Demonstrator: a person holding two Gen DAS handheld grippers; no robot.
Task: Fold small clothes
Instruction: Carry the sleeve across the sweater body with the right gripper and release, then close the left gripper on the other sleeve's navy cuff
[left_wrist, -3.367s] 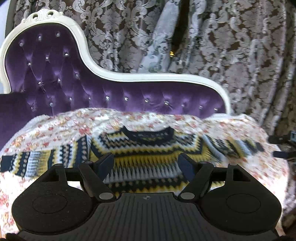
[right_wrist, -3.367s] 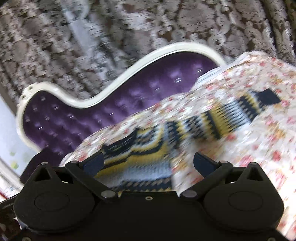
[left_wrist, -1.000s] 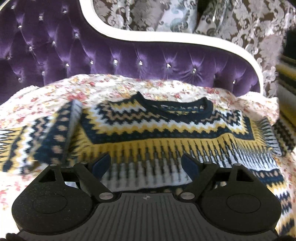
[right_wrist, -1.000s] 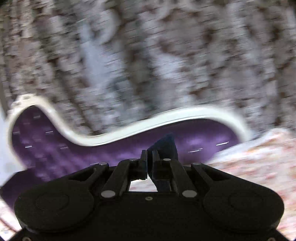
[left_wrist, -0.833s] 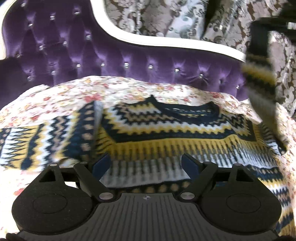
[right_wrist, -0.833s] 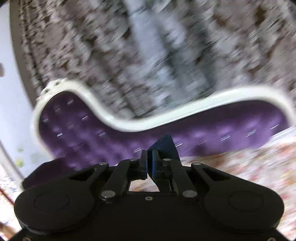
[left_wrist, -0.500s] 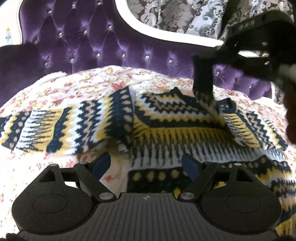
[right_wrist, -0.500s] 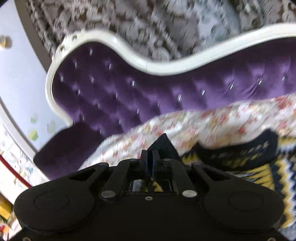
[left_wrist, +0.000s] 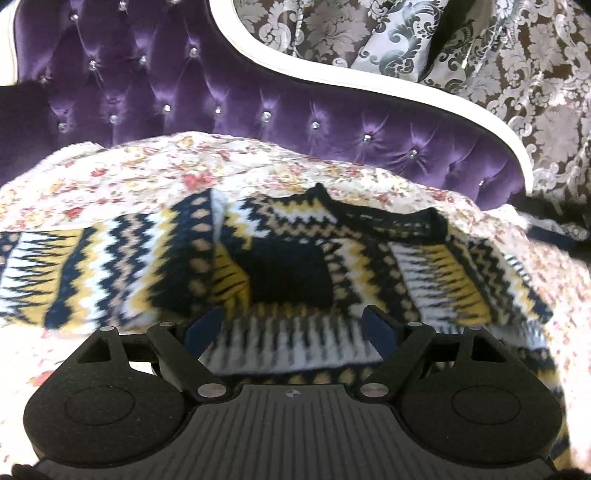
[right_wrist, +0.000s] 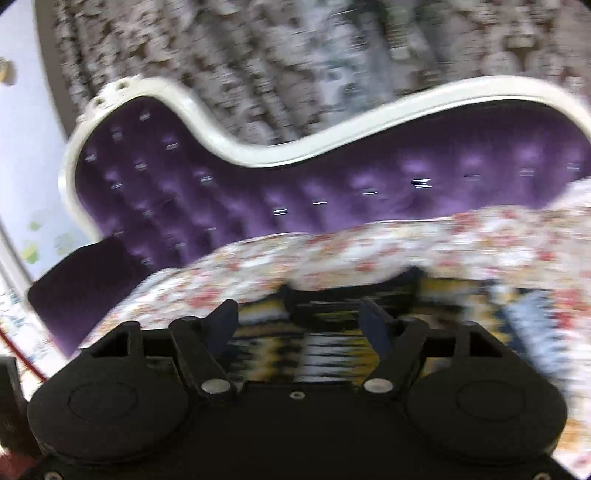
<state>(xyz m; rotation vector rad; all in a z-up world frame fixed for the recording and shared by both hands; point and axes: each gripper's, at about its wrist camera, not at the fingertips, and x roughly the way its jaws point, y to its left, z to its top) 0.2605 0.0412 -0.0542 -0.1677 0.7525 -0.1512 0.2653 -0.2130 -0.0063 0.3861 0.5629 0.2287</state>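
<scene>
On the sofa seat: I see a white cover printed with small red and yellow flowers (left_wrist: 155, 173), spread over the cushion, and the task's garment lies flat on it.
Far left: the left sleeve (left_wrist: 92, 273) of the garment stretches out sideways over the floral cover, its end past the picture's edge.
Garment: a small knitted sweater in navy, yellow, white and tan zigzag bands (left_wrist: 295, 332) lies face up, its dark collar (left_wrist: 388, 218) toward the backrest.
Folded part: the right sleeve (left_wrist: 443, 273) lies slanted across the sweater's chest, and its dark navy cuff (left_wrist: 288, 273) rests near the middle, just below the collar.
Left gripper (left_wrist: 291, 326): I hold it low over the sweater's lower half; its blue pads (left_wrist: 201, 328) stand wide apart and clamp nothing, only knit showing between them.
Right gripper (right_wrist: 299, 325): its jaws have just been opening and now stand apart, released; blurred knit shows beyond the gap, and no pad presses on it.
Right view: this picture is smeared, so I cannot tell how near the fingers are to the cloth.
Backrest: a tufted purple velvet back with crystal buttons (left_wrist: 258, 103) rises behind the cover, edged by a curved white frame (left_wrist: 369, 85).
Behind, to the right: a brown curtain with a silver damask pattern (left_wrist: 517, 74) hangs past the frame.
</scene>
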